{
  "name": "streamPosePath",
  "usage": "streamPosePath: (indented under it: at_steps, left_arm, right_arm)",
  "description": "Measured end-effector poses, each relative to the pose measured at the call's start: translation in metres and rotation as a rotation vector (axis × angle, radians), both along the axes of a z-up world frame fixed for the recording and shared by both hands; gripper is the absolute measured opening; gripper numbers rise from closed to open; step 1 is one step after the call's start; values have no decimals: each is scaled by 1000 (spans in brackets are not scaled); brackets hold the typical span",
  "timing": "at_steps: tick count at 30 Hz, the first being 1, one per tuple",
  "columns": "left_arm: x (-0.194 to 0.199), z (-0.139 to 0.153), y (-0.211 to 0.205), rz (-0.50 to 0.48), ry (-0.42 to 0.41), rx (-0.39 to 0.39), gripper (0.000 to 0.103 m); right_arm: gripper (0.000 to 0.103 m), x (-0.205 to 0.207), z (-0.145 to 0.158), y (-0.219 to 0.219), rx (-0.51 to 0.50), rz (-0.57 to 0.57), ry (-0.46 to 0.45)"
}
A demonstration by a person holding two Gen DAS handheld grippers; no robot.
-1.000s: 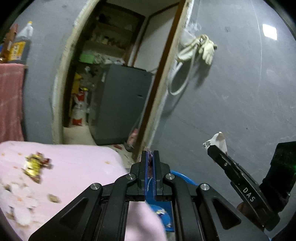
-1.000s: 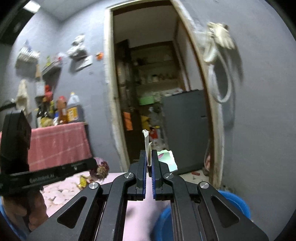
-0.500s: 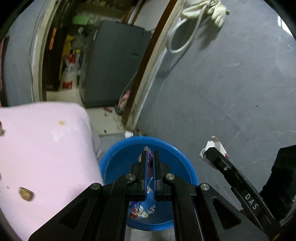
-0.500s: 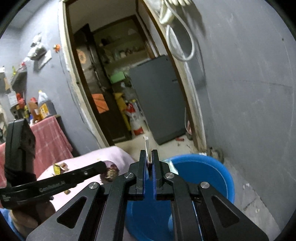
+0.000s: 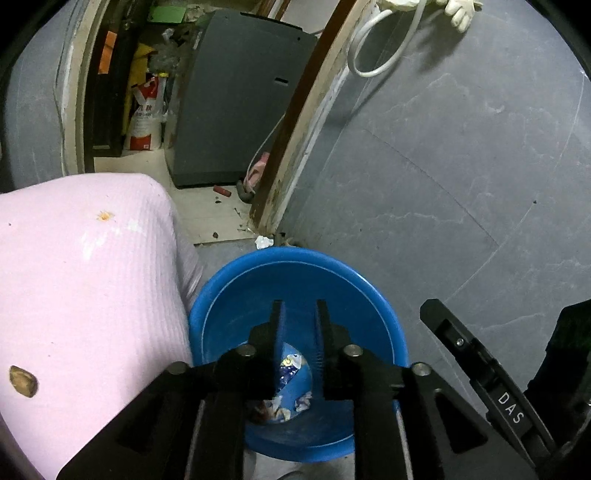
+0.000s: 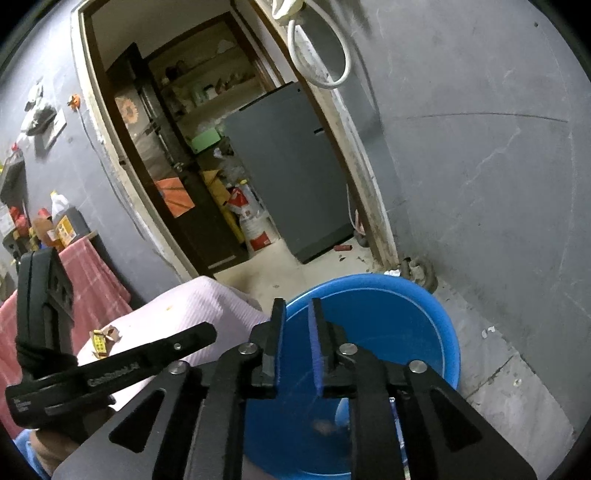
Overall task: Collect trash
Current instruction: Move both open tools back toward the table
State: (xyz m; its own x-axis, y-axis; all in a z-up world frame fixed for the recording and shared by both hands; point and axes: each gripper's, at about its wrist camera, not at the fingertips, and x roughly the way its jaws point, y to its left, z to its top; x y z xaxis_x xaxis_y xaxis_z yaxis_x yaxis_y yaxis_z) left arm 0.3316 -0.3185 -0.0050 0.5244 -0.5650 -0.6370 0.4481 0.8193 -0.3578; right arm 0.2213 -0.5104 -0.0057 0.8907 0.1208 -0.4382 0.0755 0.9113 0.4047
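Both tools over blue basin (image 5: 229,295): left tool (image 5: 298,314) and right tool (image 6: 297,310) opening, nothing between jaws. Wrapper (image 5: 290,373) dropping inside; a light scrap may drift past the rim.

Blue basin (image 5: 229,295): near rim hidden behind gripper frames. Wrapper (image 5: 290,387): partly hidden, print unreadable. Hanging glove (image 5: 460,11): cut off at top edge.

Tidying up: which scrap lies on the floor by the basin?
The white crumpled scrap beyond the blue basin, by the door frame; the brown scrap lies on pink cloth.
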Motion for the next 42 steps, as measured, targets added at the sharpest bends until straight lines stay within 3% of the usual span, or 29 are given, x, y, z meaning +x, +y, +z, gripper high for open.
streamPosePath:
  at_steps: [1,3,5,7,9,11,13,15,18,24,29,36,42]
  left_arm:
    - [-1,3,4,12,-14,-3,23]
    - [-7,9,10,43,-52,-2,33]
    - [-12,18,23,82,-110,3,36]
    - [-17,25,36,114,-150,4,42]
    - [-21,34,51,155,-184,1,55]
    - [-25,42,67,191,-215,-7,60]
    - [-28,52,83,226,-241,-7,70]
    - [-35,60,101,275,-282,-8,89]
    - [-50,72,125,346,-374,-2,98]
    - [-80,90,160,396,-486,60,99]
    - [-98,96,187,437,-532,79,99]
    - [-108,105,231,489,-564,117,99]
    - [-103,96,269,526,-551,154,99]
  right_arm:
    - [27,-2,2,0,-2,-6,-9]
    - [29,-4,4,-1,-9,-11,-28]
    - [32,-6,10,1,-38,-16,-47]
    - [46,-8,16,5,-69,-25,-73]
    - [54,-12,24,11,-88,-21,-117]
    - [58,-14,32,18,-104,-10,-159]
    - [86,-16,37,25,-114,-5,-194]
    - [93,-19,42,32,-113,-8,-240]
    - [101,-23,50,43,-123,1,-293]
    - [103,-34,69,75,-149,46,-428]
    - [103,-35,83,112,-181,112,-484]
    - [103,-31,95,163,-244,212,-509]
    - [103,-15,90,203,-317,284,-437]
